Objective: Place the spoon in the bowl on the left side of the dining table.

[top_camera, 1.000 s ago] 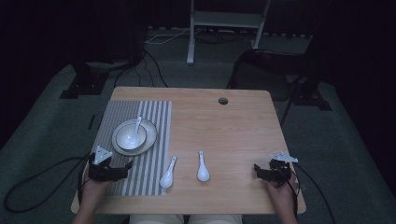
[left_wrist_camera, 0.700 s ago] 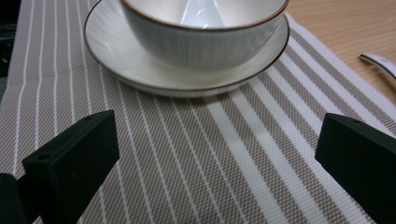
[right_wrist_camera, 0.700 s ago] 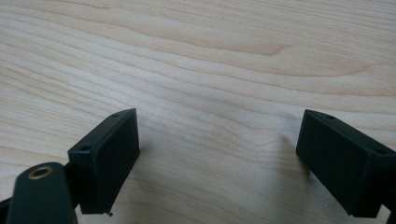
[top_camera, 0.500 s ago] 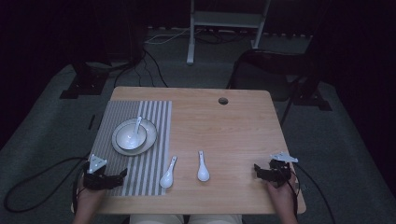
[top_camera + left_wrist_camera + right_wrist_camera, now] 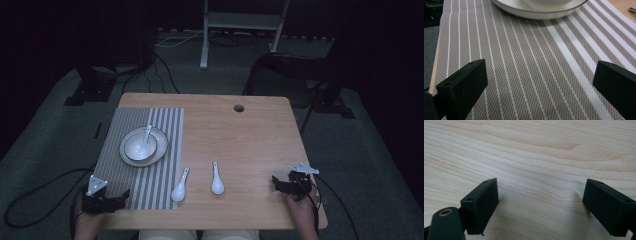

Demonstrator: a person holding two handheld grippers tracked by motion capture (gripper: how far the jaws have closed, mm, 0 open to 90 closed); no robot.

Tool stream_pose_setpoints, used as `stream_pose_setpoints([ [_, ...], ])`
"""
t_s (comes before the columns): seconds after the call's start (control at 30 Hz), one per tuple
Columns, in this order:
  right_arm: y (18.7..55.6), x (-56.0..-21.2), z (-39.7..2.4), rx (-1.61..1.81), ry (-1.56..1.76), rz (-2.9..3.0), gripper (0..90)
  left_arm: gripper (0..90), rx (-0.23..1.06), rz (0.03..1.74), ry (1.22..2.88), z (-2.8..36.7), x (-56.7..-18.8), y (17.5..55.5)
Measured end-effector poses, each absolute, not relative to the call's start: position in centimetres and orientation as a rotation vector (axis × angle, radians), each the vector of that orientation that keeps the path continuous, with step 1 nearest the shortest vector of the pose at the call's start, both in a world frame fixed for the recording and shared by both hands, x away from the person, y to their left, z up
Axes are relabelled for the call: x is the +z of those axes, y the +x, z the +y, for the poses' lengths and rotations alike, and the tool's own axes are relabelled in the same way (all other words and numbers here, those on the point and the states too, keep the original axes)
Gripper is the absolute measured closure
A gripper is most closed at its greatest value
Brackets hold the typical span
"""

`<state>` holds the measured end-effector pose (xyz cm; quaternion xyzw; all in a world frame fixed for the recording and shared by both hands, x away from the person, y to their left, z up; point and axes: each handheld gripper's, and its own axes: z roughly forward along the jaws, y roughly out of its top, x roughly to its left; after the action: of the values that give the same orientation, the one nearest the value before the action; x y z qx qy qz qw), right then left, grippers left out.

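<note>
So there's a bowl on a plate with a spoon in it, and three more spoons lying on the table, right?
Not quite. Two spoons lie on the table, not three: one at the striped mat's edge, one on the bare wood. The high view shows it. The bowl does sit on a plate with a spoon in it.

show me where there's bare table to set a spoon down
Widest free patch: bare wood right of the striped placemat, from the cable hole down to the right tongs. Crowded: the plate with its bowl, and two loose spoons at front centre.
</note>
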<state>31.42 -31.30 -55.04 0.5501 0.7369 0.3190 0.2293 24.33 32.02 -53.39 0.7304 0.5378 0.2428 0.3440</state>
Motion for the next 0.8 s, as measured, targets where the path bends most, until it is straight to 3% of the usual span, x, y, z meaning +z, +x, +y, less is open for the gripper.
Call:
stream_pose_setpoints([
  [0.8, 31.4, -55.0, -31.3, 0.879, 1.515, 2.028, 12.7, 0.0, 0.674, 1.539, 1.877, 34.0, -54.4, 20.9],
])
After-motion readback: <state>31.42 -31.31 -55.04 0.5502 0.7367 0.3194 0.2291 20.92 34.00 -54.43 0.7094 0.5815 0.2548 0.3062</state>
